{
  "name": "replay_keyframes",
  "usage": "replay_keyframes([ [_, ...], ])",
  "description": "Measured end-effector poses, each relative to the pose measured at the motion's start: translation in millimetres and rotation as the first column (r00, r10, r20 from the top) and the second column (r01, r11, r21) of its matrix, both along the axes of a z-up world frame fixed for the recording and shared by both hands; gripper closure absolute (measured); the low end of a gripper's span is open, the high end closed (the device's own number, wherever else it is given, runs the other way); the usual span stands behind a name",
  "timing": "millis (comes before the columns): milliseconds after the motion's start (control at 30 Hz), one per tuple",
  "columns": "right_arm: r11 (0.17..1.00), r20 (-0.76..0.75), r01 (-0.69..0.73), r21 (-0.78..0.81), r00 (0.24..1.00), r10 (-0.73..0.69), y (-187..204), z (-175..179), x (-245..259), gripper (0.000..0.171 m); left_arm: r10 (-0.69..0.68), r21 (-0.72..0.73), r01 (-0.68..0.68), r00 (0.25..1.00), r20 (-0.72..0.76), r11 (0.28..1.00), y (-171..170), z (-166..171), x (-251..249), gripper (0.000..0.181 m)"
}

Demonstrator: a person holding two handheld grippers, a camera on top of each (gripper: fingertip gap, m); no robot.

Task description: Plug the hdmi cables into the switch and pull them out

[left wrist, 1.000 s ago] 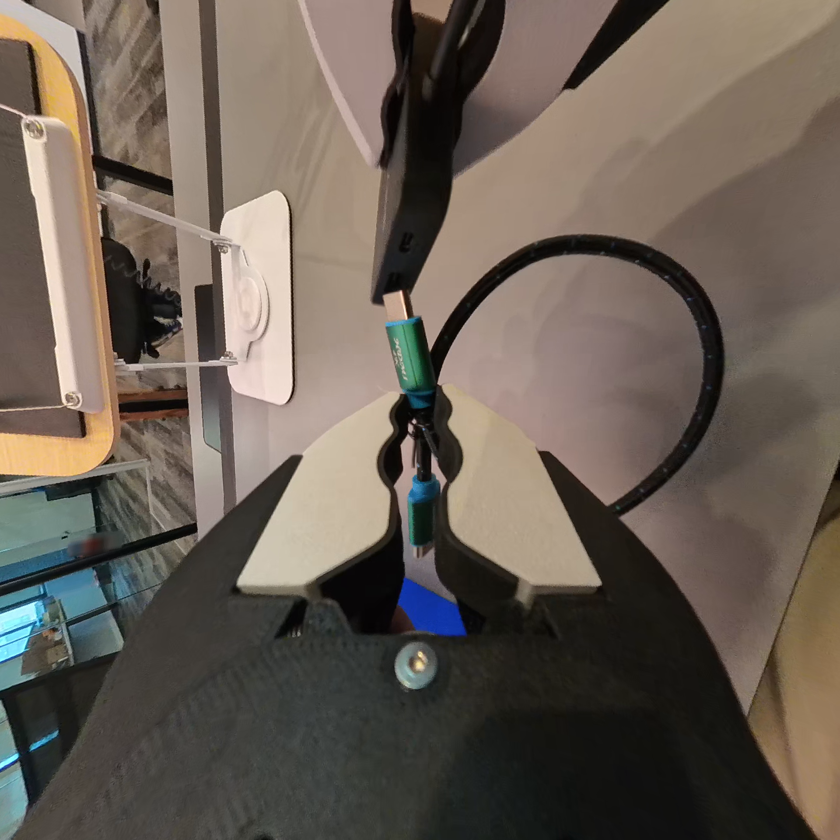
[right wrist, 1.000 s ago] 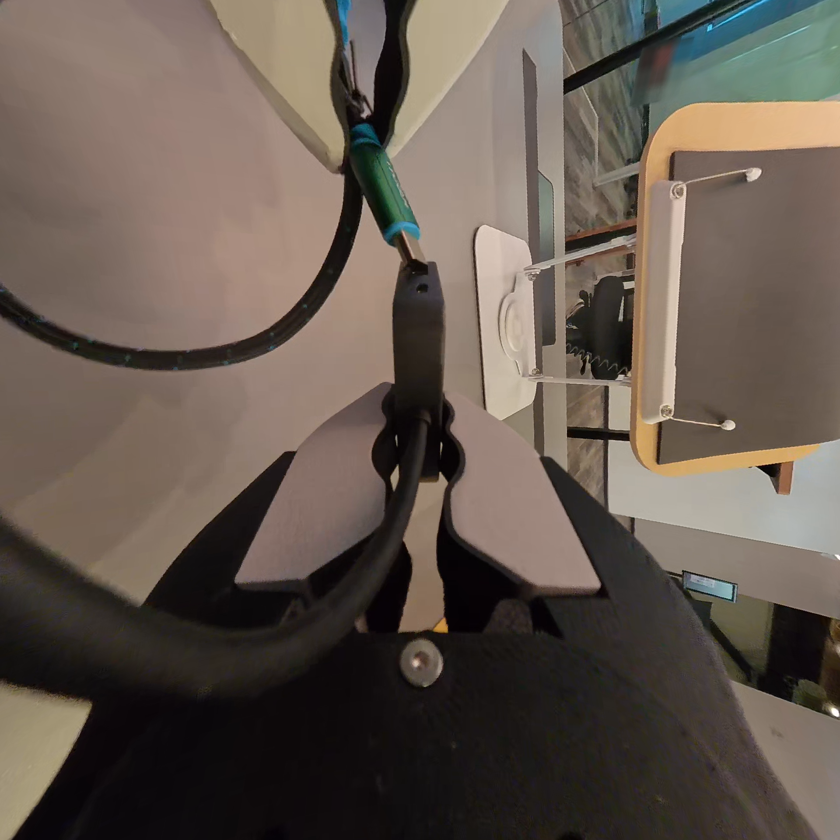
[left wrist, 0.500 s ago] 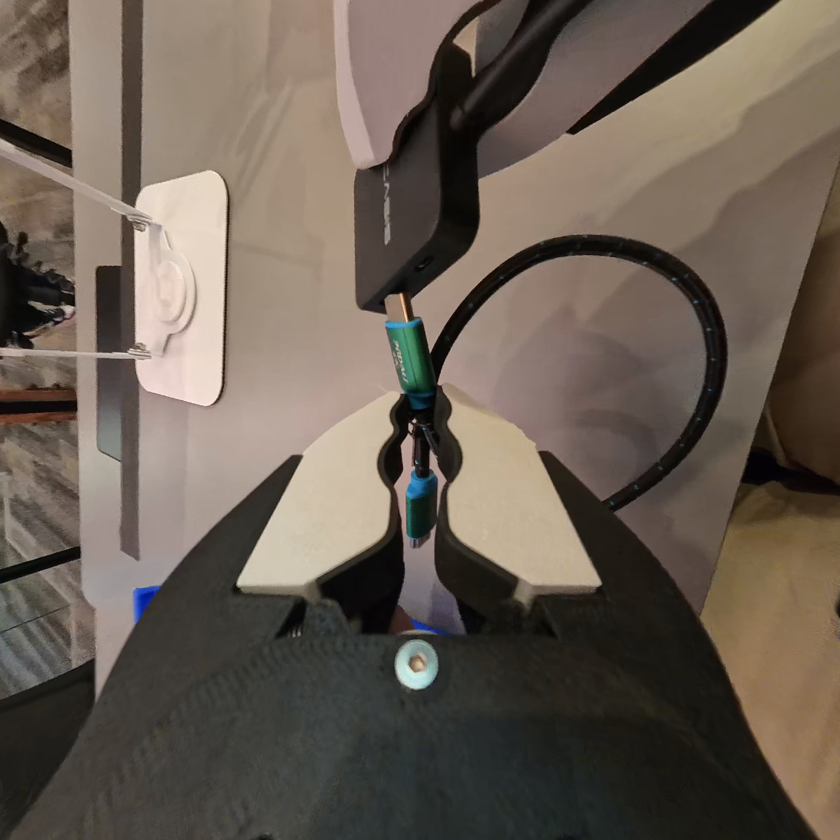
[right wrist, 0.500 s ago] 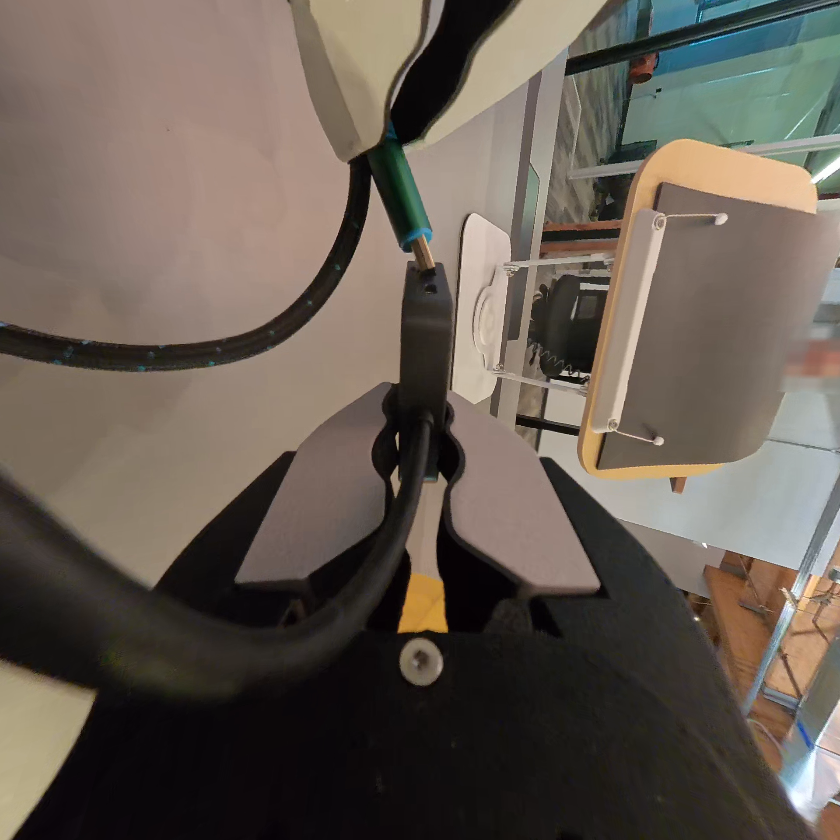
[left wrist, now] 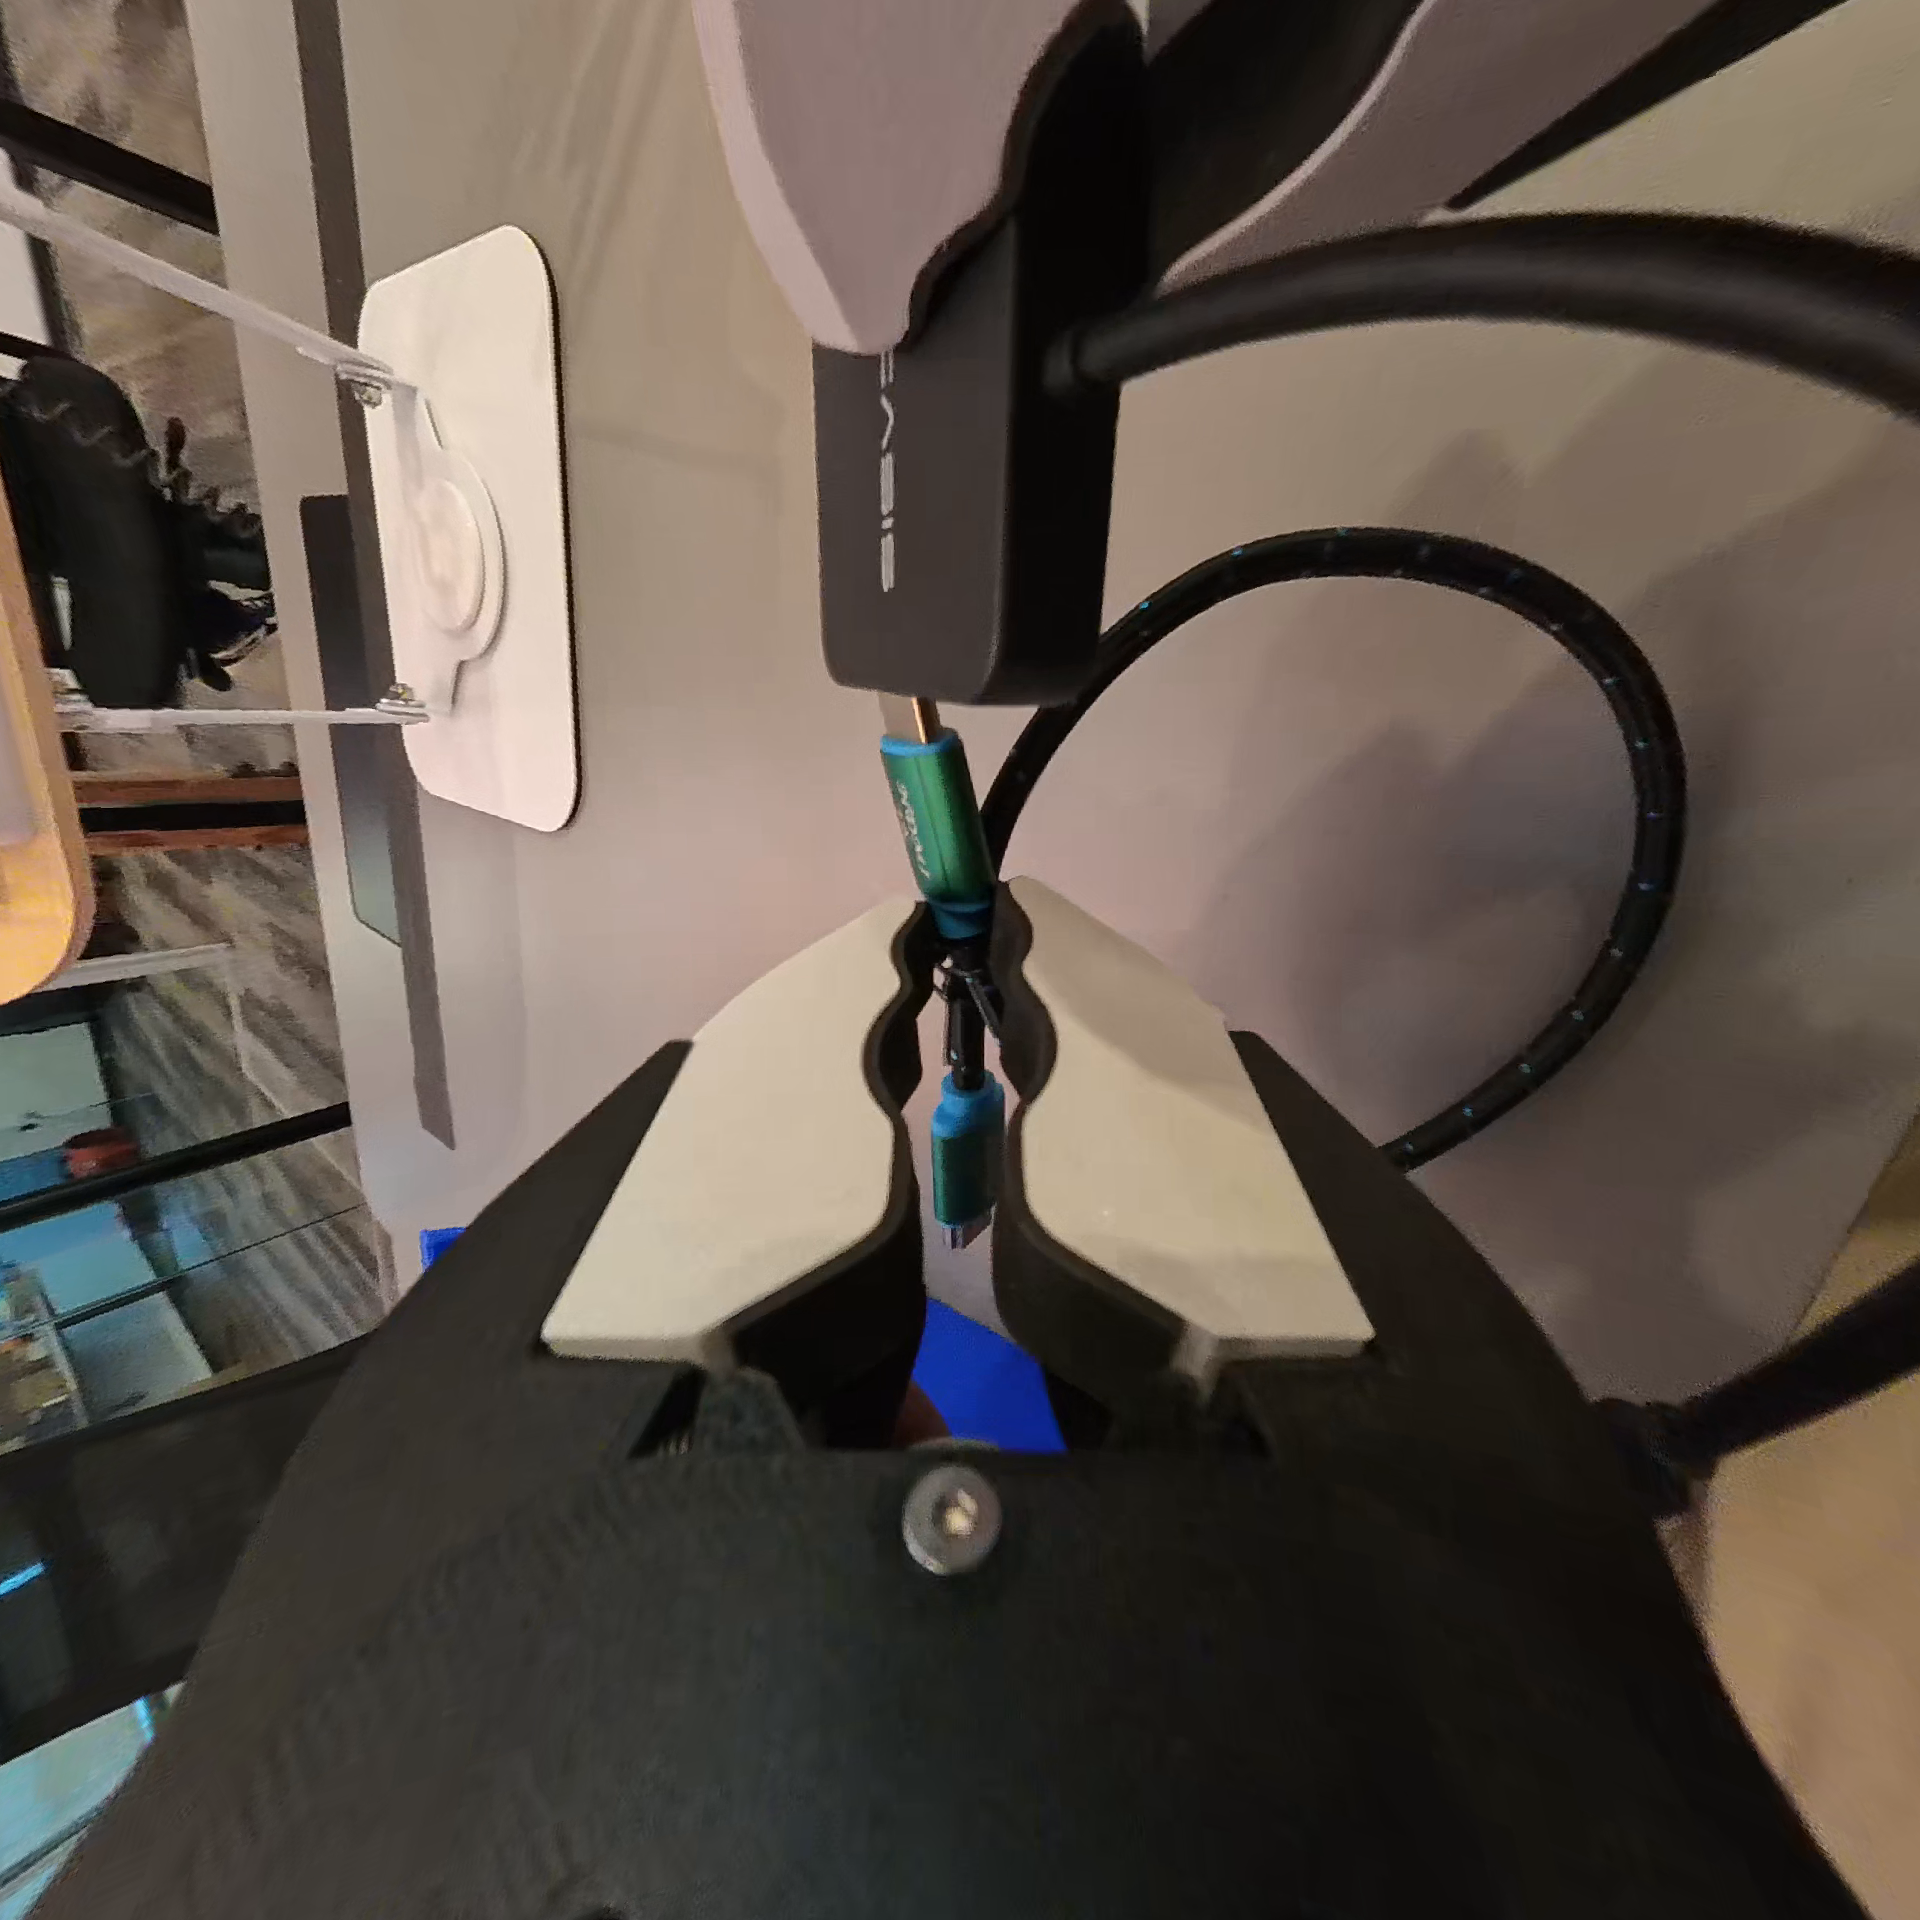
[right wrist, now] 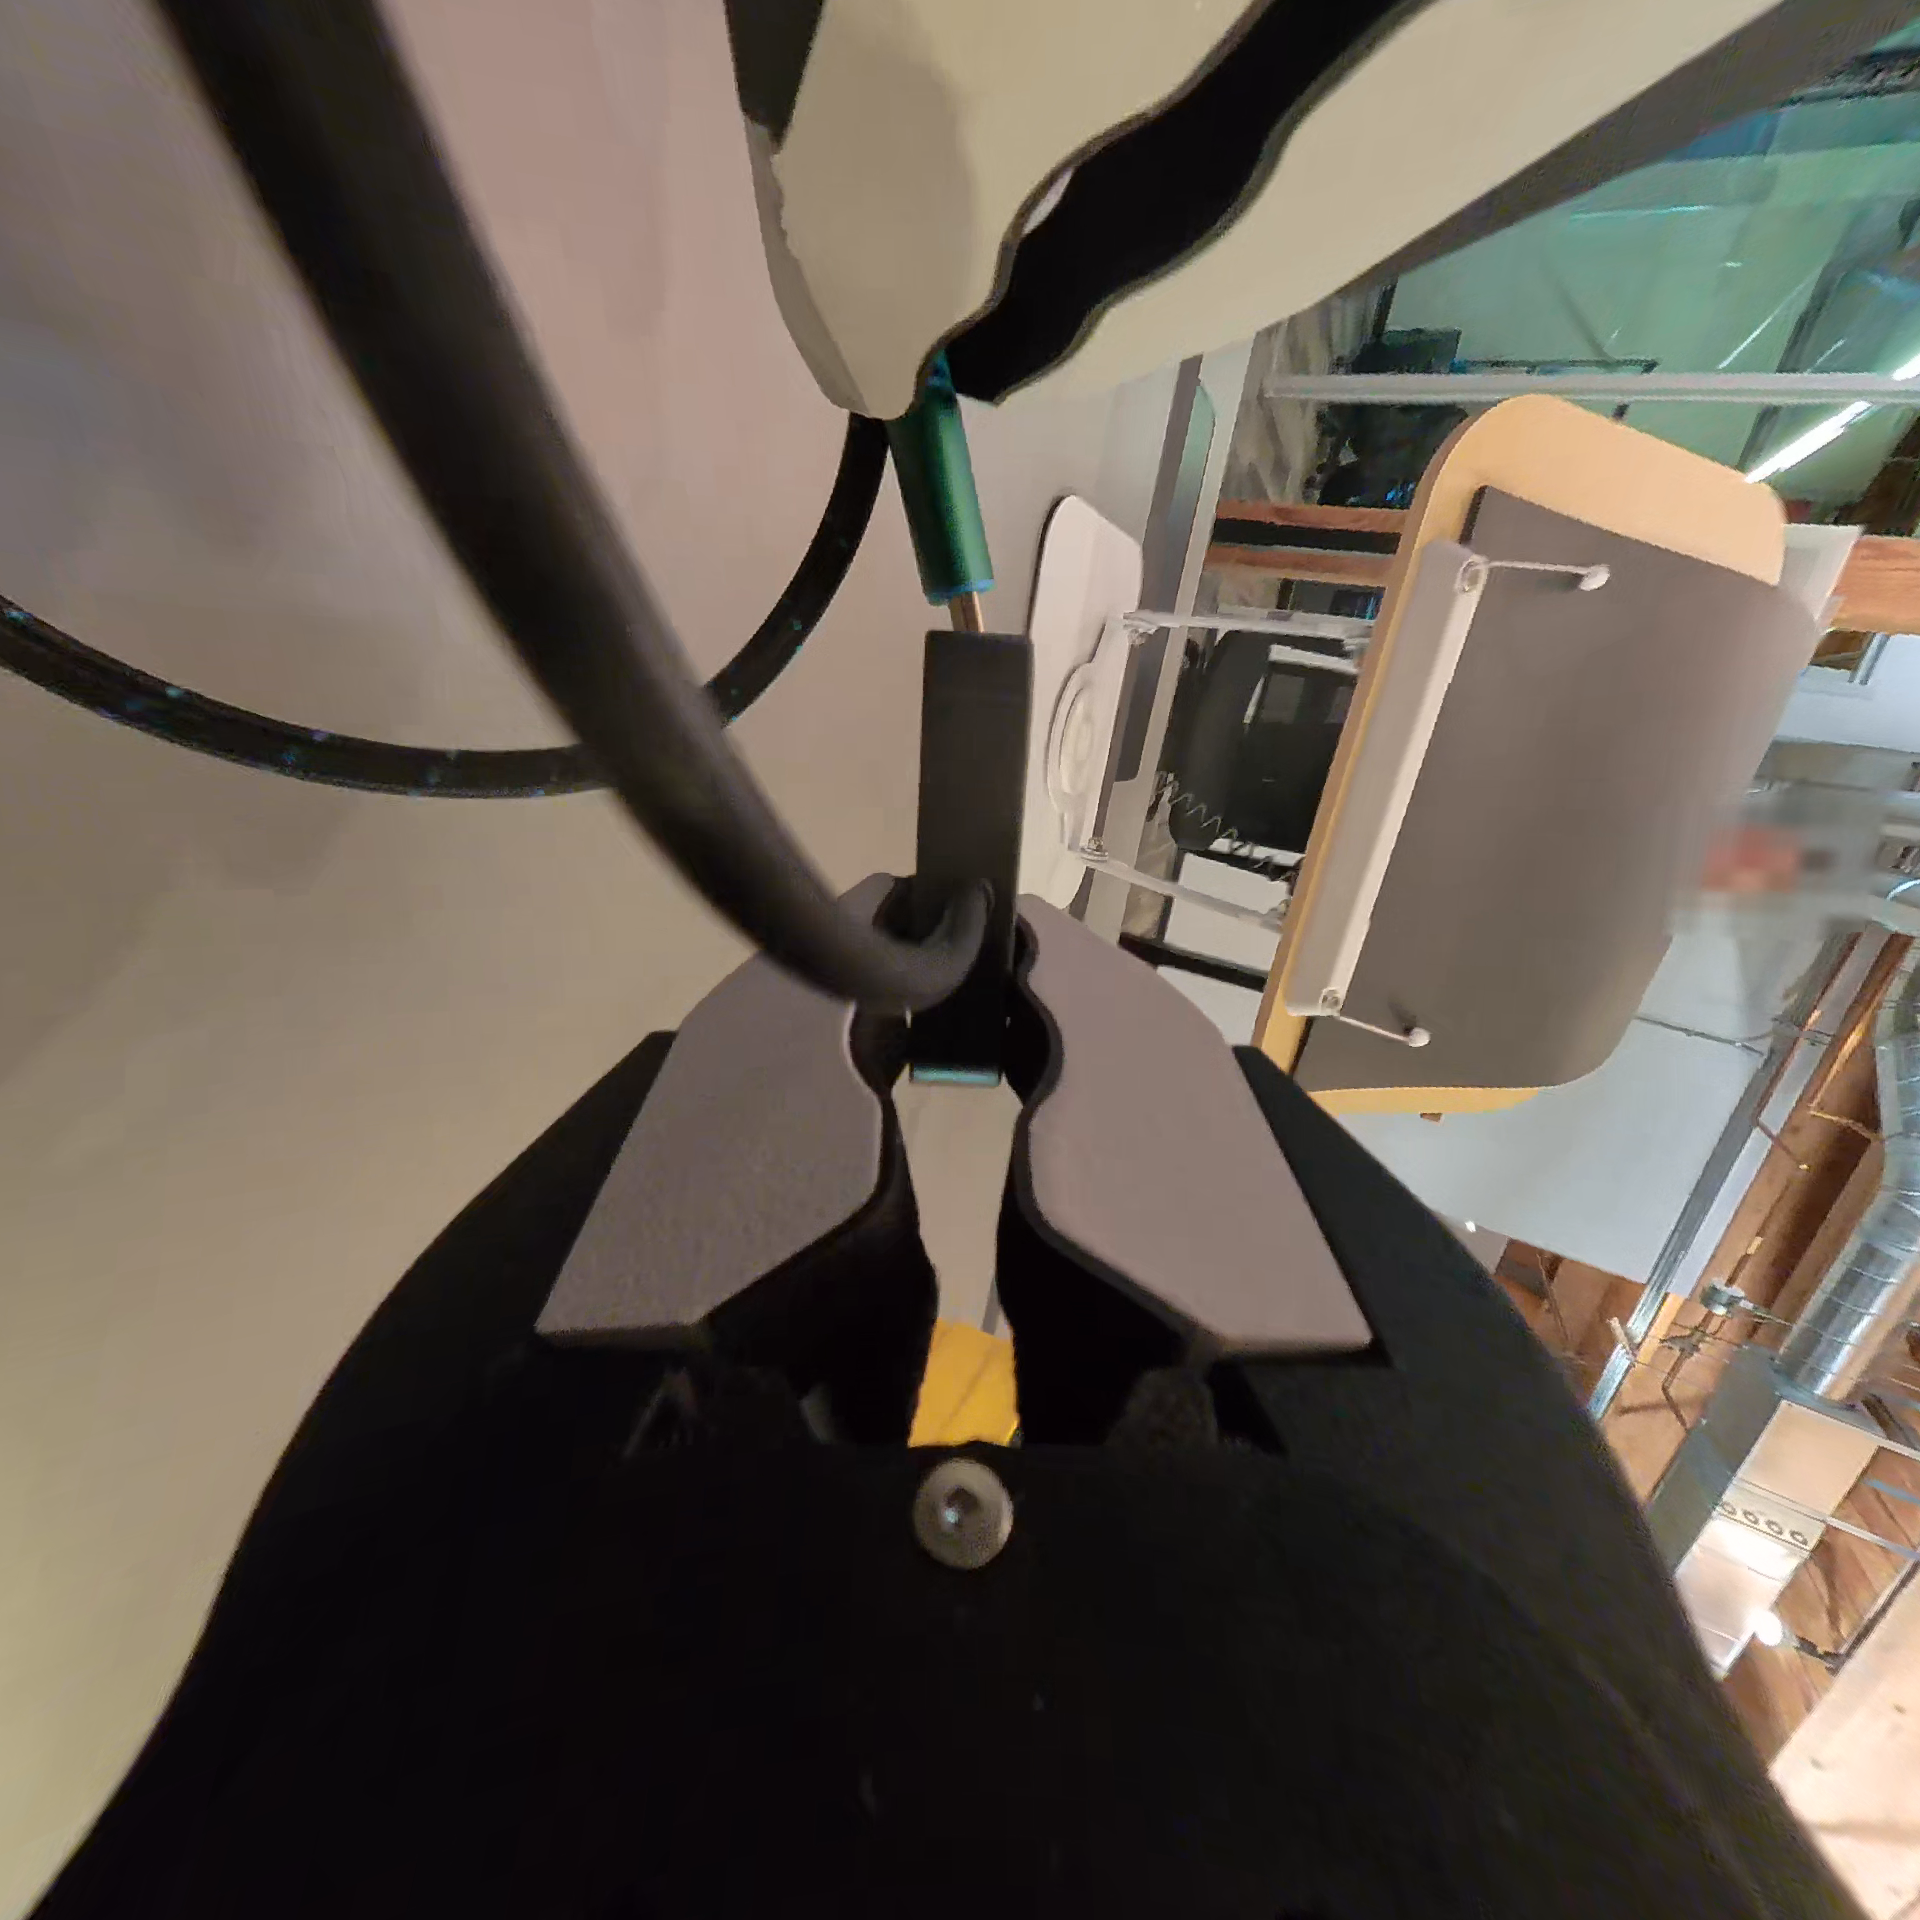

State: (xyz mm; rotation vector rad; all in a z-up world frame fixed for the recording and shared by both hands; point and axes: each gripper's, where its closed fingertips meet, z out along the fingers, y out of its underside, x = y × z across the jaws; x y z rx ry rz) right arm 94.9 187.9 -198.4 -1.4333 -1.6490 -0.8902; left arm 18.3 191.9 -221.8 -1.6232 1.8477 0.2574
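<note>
My left gripper [left wrist: 961, 909] is shut on the rear of a green HDMI plug [left wrist: 932, 816], whose black braided cable [left wrist: 1621, 790] loops off to the right. The plug's metal tip sits in the end of the black switch [left wrist: 956, 520]. My right gripper [right wrist: 951, 904] is shut on the switch [right wrist: 971, 748], and a thick black cable [right wrist: 540, 499] leaves the switch near the fingers. In the right wrist view the green plug [right wrist: 943, 509] comes down from the other gripper's pale fingers [right wrist: 883, 208] into the top of the switch. Both are held above a grey table [left wrist: 1351, 831].
A white stand base [left wrist: 473, 520] with clear struts sits on the table's left part in the left wrist view. A wood-edged grey panel [right wrist: 1579, 790] stands beyond the table edge in the right wrist view. A small second green connector [left wrist: 966, 1164] hangs between my left fingers. My right fingertips sit around 8 cm from my left ones.
The two grippers have drawn closer, and the plug's metal tip now shows less bare metal at the switch. The switch has turned, showing its broad face to the left wrist view.
</note>
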Motion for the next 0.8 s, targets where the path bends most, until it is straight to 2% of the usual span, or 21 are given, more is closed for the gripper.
replay_keyframes([
  [267, 0.992, 0.006, -0.085, 0.088, 0.996, 0.085, -0.7, 8.4, -2.9, 0.159, -0.021, 0.125, 0.03, 0.997, -0.072, 0.992, 0.9, 7.4, -0.5, 0.172],
  [433, 0.988, 0.061, -0.113, 0.106, 0.992, 0.107, -0.6, 9.9, -2.6, 0.159, -0.031, 0.188, 0.056, 0.99, -0.135, 0.981, -0.6, 10.3, -1.0, 0.172],
  [600, 0.975, 0.102, -0.194, 0.105, 0.978, 0.183, -1.0, 10.4, -5.5, 0.158, -0.041, 0.191, 0.066, 0.991, -0.129, 0.979, 1.3, 10.5, -1.1, 0.171],
  [800, 0.973, 0.012, -0.189, 0.131, 0.982, 0.189, -0.5, 17.2, -3.0, 0.158, -0.067, 0.184, 0.074, 0.997, -0.045, 0.98, 1.9, 16.4, 4.4, 0.172],
])
